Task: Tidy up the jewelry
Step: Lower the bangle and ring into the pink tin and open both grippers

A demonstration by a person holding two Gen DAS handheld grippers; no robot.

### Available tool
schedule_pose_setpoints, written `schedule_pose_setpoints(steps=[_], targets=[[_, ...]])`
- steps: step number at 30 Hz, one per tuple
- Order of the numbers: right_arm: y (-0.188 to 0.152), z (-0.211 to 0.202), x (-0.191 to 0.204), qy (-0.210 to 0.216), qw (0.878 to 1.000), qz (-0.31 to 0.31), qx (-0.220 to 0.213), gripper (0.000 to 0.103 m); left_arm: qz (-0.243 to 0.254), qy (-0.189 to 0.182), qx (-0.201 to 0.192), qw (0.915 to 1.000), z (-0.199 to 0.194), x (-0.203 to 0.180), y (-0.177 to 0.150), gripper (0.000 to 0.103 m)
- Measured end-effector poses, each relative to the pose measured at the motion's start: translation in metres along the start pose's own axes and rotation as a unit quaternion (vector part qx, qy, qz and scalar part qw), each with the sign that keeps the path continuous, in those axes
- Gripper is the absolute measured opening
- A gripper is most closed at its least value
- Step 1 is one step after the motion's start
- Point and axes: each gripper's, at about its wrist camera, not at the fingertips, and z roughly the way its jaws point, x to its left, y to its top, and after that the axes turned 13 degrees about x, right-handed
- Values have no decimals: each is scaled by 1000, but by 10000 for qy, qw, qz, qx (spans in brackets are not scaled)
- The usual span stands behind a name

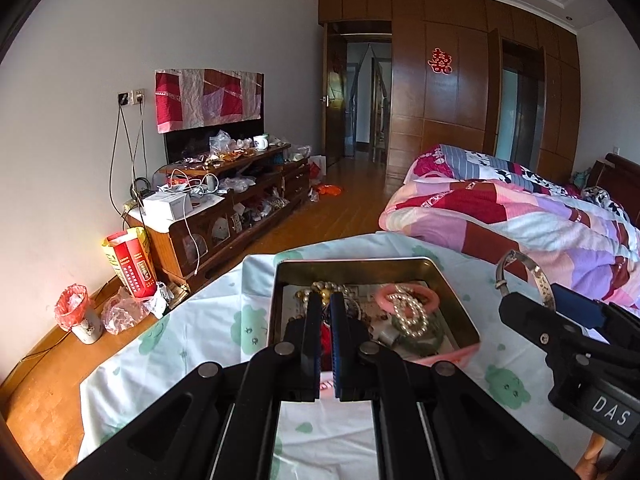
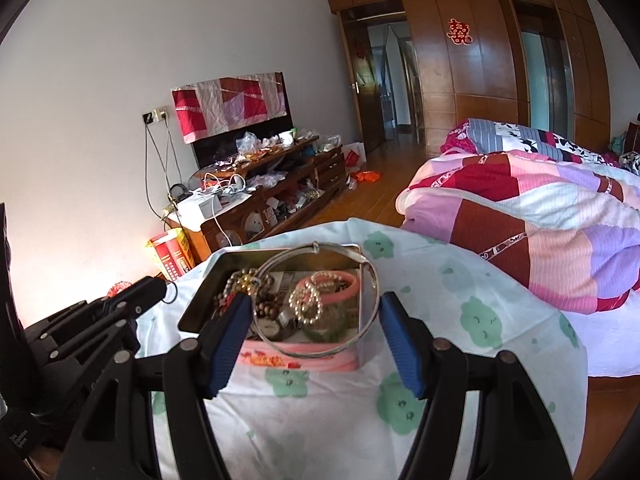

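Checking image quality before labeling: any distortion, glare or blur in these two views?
Left wrist: heavy fisheye bending with dark corners, tin sharp, sunlit glow on the left wall. Right wrist: same bending, silver bangle sharp, near gripper slightly soft.
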Motion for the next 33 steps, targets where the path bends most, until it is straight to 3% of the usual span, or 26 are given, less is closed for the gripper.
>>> schedule_pose_setpoints(steps=[11,21,33], targets=[[10,29,-1,-234,9997,-4,86,69,-181,197,51,9996,34,5,17,3],[28,66,2,-699,9974,-79,128,69,-355,352,287,9983,73,5,35,3],[39,99,-1,-685,9973,-36,272,69,-375,487,520,9968,98,5,33,3]])
